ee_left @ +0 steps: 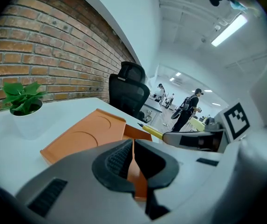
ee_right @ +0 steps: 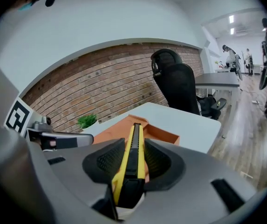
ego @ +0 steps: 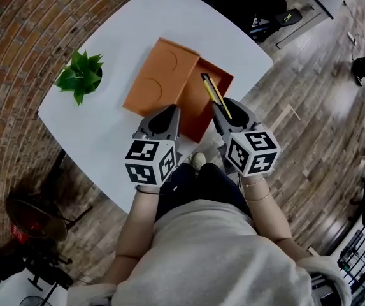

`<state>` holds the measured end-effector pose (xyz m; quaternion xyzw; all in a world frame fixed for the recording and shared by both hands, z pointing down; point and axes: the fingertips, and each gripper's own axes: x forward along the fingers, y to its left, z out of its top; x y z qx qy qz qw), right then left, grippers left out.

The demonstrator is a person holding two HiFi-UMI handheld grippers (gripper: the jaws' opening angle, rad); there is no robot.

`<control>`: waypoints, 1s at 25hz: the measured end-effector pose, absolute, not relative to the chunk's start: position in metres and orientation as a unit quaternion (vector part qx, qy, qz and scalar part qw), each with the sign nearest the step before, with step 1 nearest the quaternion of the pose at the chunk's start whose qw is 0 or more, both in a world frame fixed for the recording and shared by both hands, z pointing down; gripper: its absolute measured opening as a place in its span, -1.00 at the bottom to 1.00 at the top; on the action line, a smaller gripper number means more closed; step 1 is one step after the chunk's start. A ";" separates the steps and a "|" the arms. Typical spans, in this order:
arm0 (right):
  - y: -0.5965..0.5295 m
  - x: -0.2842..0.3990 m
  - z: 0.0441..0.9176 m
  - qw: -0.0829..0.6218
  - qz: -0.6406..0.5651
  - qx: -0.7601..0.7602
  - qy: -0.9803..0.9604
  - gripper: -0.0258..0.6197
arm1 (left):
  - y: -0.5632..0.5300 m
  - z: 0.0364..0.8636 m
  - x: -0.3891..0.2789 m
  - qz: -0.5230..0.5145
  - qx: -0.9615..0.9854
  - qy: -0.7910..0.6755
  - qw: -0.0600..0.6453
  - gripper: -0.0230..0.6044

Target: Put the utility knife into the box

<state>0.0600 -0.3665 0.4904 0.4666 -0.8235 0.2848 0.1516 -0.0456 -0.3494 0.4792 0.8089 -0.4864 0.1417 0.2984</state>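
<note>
An orange box [ego: 198, 110] lies open on the white table, its orange lid [ego: 158, 75] leaning against its left side. A yellow and black utility knife [ego: 215, 94] points out over the box, with my right gripper [ego: 224, 109] shut on its handle. The right gripper view shows the knife [ee_right: 135, 136] clamped between the pads, blade end aimed at the box [ee_right: 163, 133]. My left gripper [ego: 169, 112] is at the box's near wall. In the left gripper view its jaws [ee_left: 132, 155] are pinched on that thin orange wall [ee_left: 137, 174]; the knife's tip [ee_left: 151, 131] shows to the right.
A small potted plant [ego: 80, 75] stands at the table's left corner. The white table [ego: 106, 132] ends just past the box, above wooden floor. A black office chair [ee_right: 180, 85] stands beyond the far edge. A person stands far off in the room.
</note>
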 end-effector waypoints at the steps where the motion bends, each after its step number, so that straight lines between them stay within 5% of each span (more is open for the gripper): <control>1: -0.368 0.060 0.495 0.157 0.289 0.469 -0.820 -0.52 | -0.350 0.480 -0.045 0.143 0.810 -0.485 0.298 -0.88; 25: -0.388 0.042 0.563 0.277 0.322 0.470 -0.774 -0.51 | -0.372 0.509 -0.051 0.161 0.810 -0.460 0.326 -0.88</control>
